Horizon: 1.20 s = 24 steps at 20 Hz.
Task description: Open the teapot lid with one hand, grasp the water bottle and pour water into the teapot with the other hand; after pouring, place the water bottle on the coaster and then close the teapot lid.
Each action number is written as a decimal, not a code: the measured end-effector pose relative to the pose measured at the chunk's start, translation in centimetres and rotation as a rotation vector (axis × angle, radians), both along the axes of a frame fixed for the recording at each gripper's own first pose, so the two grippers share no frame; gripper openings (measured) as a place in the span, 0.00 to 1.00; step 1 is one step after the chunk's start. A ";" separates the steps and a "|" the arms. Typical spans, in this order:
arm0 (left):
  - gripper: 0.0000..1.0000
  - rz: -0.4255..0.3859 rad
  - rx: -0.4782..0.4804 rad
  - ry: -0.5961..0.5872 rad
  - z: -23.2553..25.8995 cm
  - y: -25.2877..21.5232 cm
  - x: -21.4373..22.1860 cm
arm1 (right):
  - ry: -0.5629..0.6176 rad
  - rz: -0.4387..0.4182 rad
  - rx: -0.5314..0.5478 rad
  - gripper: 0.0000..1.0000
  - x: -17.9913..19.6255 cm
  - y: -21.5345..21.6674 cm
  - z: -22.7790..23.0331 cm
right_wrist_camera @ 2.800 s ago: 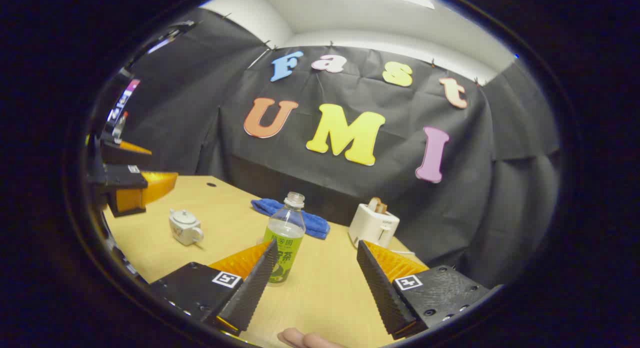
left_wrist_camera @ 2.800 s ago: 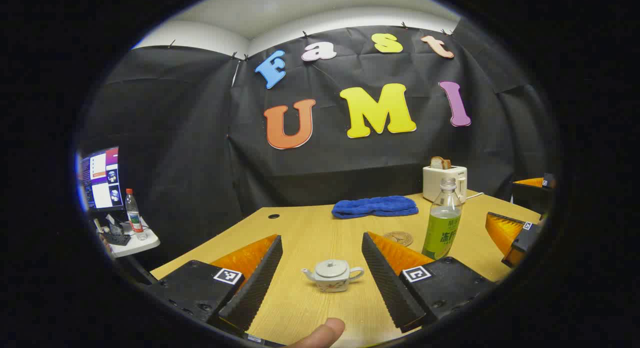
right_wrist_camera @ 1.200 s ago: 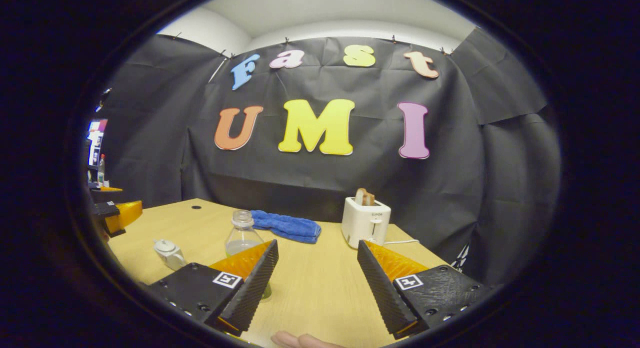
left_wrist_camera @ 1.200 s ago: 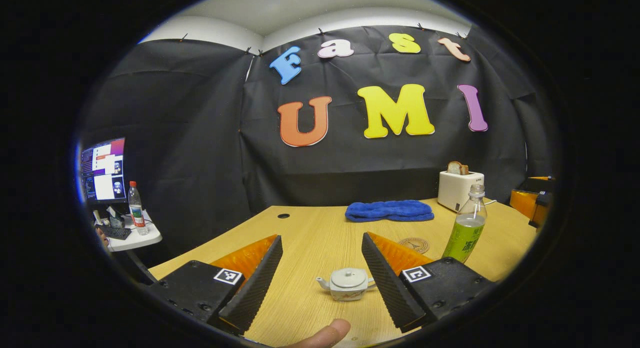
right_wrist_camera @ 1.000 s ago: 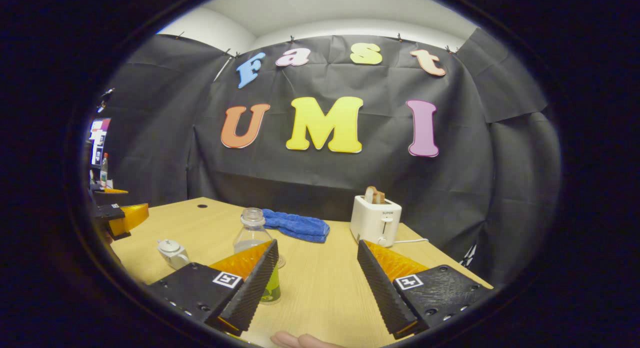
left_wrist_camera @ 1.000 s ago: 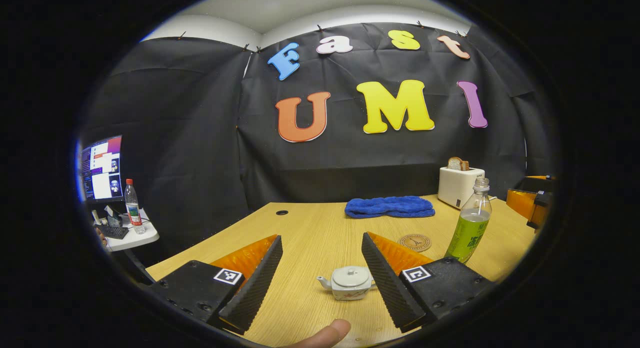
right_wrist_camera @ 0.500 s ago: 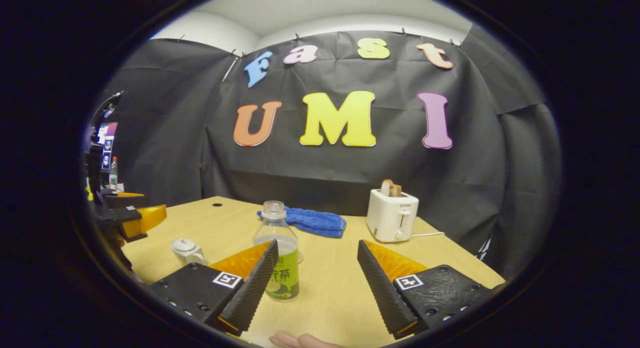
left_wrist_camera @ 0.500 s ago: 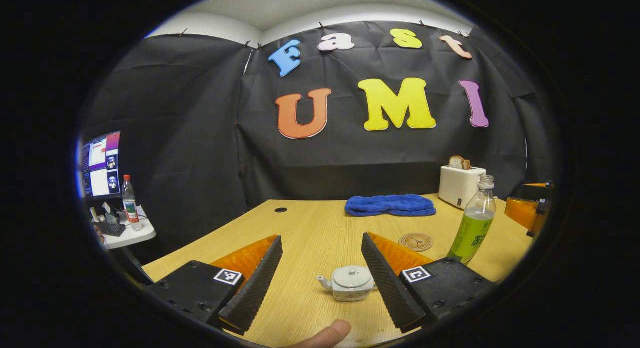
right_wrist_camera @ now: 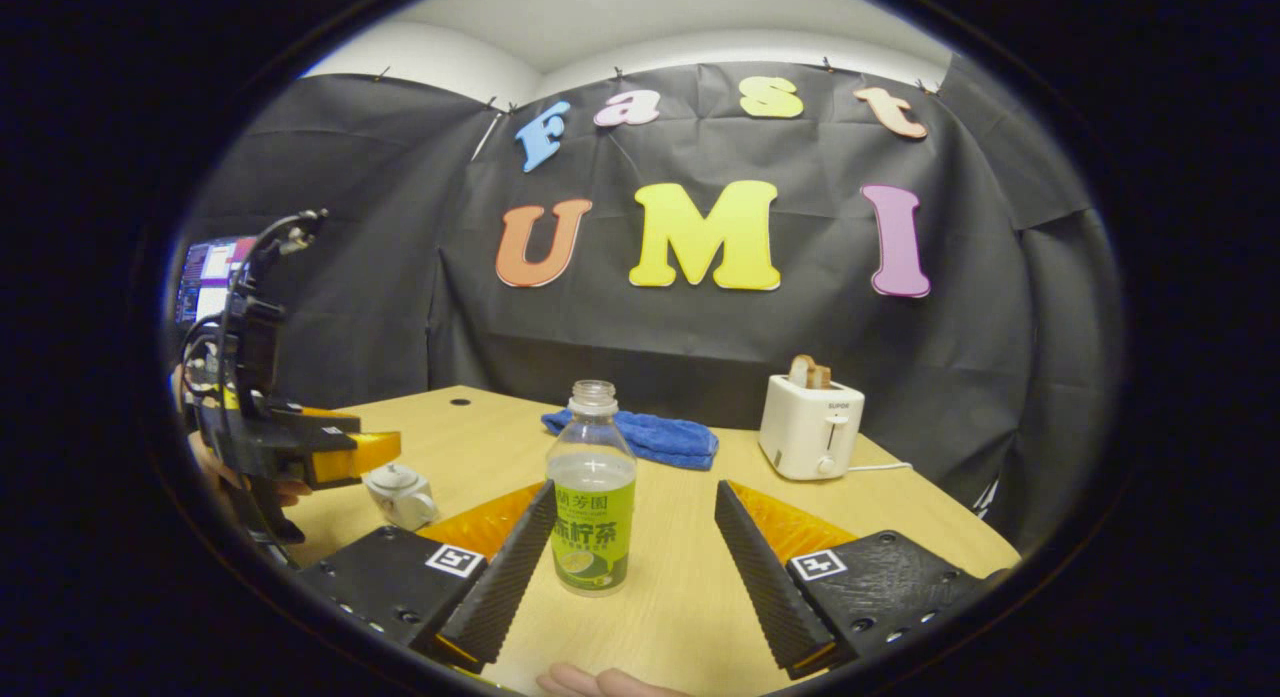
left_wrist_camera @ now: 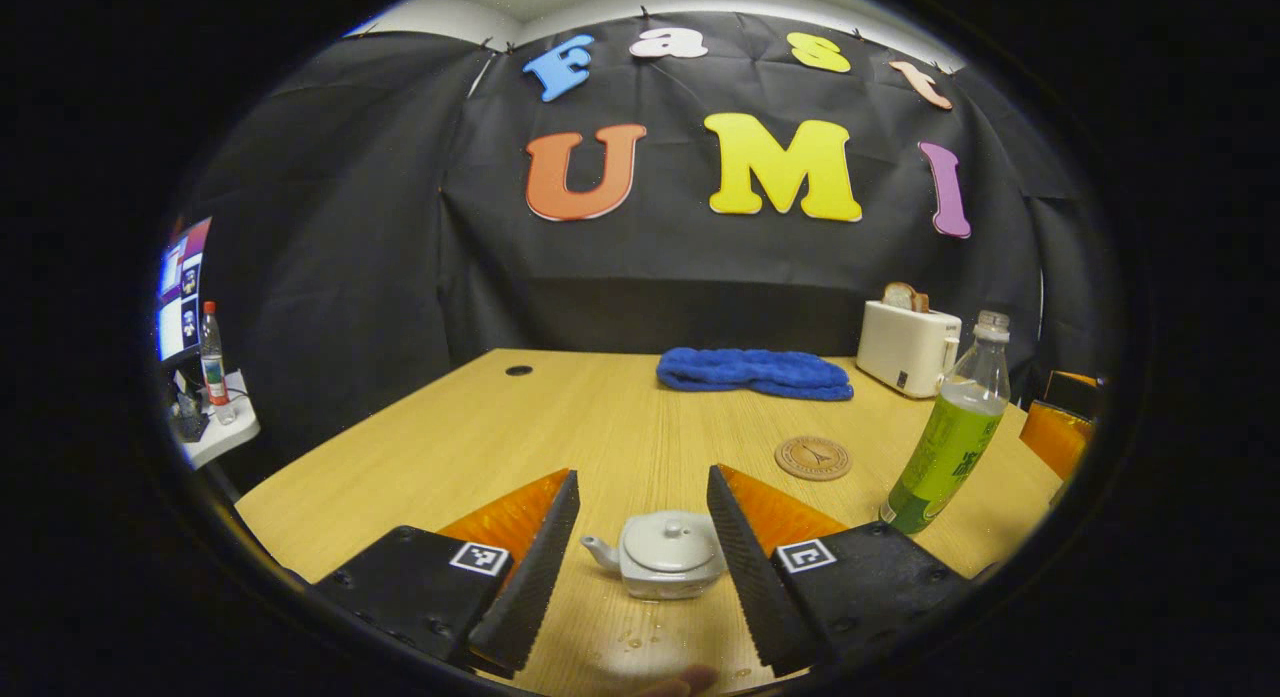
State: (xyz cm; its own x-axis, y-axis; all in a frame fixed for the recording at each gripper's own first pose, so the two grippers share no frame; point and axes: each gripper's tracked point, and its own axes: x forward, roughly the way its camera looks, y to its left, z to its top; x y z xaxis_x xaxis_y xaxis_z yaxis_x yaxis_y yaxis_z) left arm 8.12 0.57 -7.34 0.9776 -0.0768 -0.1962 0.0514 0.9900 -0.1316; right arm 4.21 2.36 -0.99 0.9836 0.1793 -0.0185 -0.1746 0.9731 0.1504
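Note:
A small white teapot (left_wrist_camera: 665, 557) with its lid (left_wrist_camera: 668, 537) on sits on the wooden table (left_wrist_camera: 560, 427). My left gripper (left_wrist_camera: 642, 474) is open, one finger on each side of the pot and neither pressing on it. The uncapped bottle (right_wrist_camera: 592, 497), with a green label and partly full, stands upright just ahead of my open right gripper (right_wrist_camera: 634, 489), nearer its left finger. From the right gripper view the left gripper (right_wrist_camera: 310, 449) hovers by the teapot (right_wrist_camera: 402, 495). A round brown coaster (left_wrist_camera: 813, 458) lies between the teapot and the bottle (left_wrist_camera: 948, 437).
A blue towel (left_wrist_camera: 755, 370) and a white toaster (left_wrist_camera: 907, 347) with bread in it stand at the back of the table. A cable hole (left_wrist_camera: 518, 370) sits at the far left. Off the table to the left is a small stand (left_wrist_camera: 215, 432) with a bottle and a screen.
My left gripper has dropped and moved forward, so the teapot now sits between its fingers. My right gripper has swung left, bringing the bottle from behind its left finger into the gap.

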 end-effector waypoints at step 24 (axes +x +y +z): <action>0.04 -0.065 -0.018 -0.044 2.9 -0.3 -0.3 | 0.066 0.082 0.046 0.95 0.0 2.5 -2.9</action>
